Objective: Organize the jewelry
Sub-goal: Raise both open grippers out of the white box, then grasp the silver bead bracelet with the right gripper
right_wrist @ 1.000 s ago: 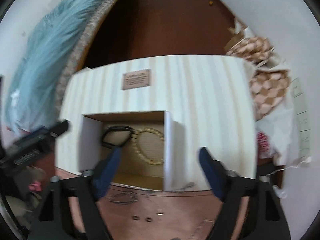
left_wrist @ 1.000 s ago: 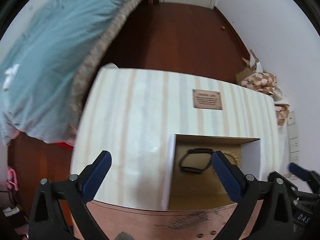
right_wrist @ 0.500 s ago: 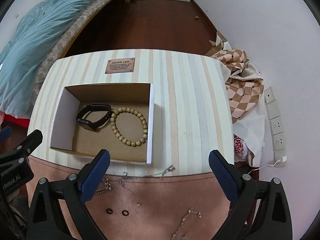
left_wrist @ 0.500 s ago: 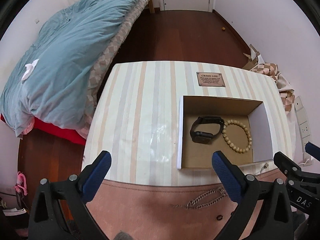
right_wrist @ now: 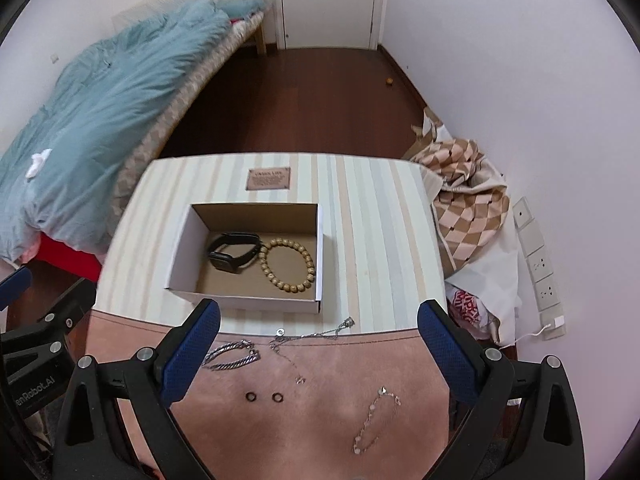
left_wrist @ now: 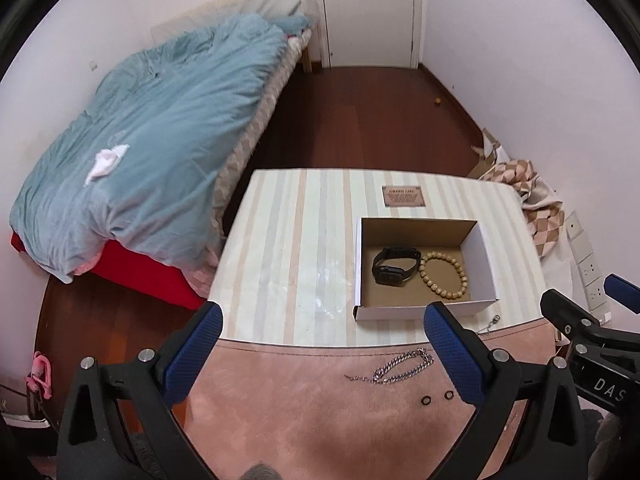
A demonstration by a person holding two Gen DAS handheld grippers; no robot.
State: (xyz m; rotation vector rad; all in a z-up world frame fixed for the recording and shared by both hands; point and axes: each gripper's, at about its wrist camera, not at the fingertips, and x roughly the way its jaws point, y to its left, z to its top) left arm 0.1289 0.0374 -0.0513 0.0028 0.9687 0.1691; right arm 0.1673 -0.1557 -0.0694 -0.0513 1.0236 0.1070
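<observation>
Risk sits lower centre in the left view: left gripper [left_wrist: 322,350] spread, empty, chain [left_wrist: 394,369] thin and likely to slip. Right view: right gripper [right_wrist: 318,344] also spread; necklace [right_wrist: 312,336] below the box [right_wrist: 248,302] may snag.

White walls [left_wrist: 500,40] and a closed white door [left_wrist: 368,12] enclose dark wooden flooring [left_wrist: 360,120]; a bed with teal duvet [left_wrist: 152,140] flanks a striped table [left_wrist: 288,248].

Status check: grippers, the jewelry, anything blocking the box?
Left gripper and right gripper open, empty. Watch and bead bracelet in box; chains, two rings on pink mat. Nothing blocking.
</observation>
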